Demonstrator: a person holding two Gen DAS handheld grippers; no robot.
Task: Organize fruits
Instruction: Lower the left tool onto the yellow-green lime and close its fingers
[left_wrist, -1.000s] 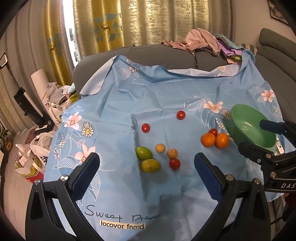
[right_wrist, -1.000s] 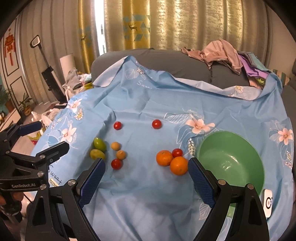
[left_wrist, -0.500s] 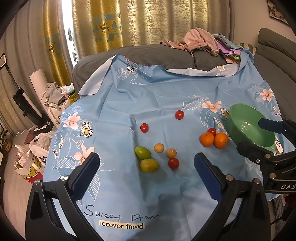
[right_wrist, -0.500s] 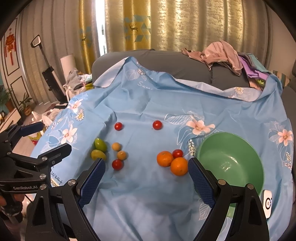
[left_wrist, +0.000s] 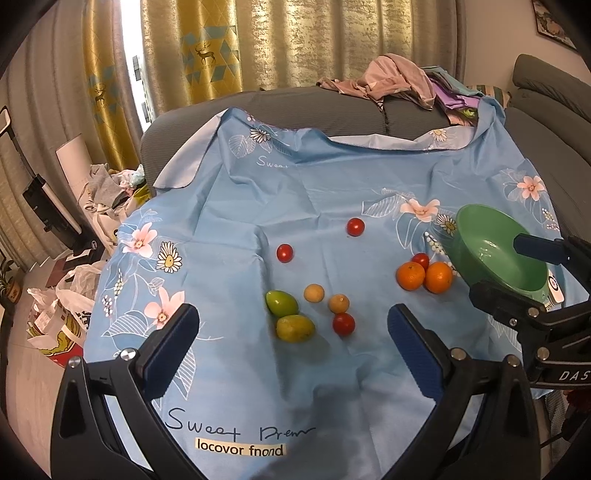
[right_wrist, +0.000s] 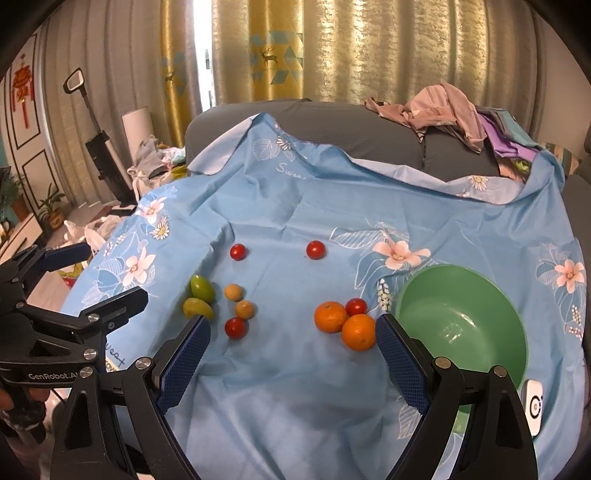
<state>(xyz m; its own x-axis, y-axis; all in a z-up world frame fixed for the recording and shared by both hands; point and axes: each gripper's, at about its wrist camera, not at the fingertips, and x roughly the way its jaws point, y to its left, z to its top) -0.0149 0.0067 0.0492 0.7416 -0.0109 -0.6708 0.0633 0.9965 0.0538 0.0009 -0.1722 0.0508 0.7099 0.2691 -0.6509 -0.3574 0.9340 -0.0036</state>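
Left gripper (left_wrist: 291, 338) hovers over the blue floral cloth (left_wrist: 314, 199), fingers wide apart, nothing between them; two green fruits (left_wrist: 288, 314), two small tan fruits (left_wrist: 327, 298) and a red tomato (left_wrist: 344, 323) cluster at its 12 o'clock. Two more tomatoes (right_wrist: 277, 251) lie farther off. Right gripper (right_wrist: 293, 349) likewise spread and unloaded; two oranges (right_wrist: 345, 325) touching a tomato (right_wrist: 356, 306) at 12–1 o'clock, the green bowl (right_wrist: 461, 325) just beside them at 2 o'clock.

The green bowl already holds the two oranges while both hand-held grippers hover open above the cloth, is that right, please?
Not quite: the green bowl is empty. The right wrist view shows the two oranges on the blue cloth beside it. Both the left hand-held gripper and the right hand-held gripper are open.
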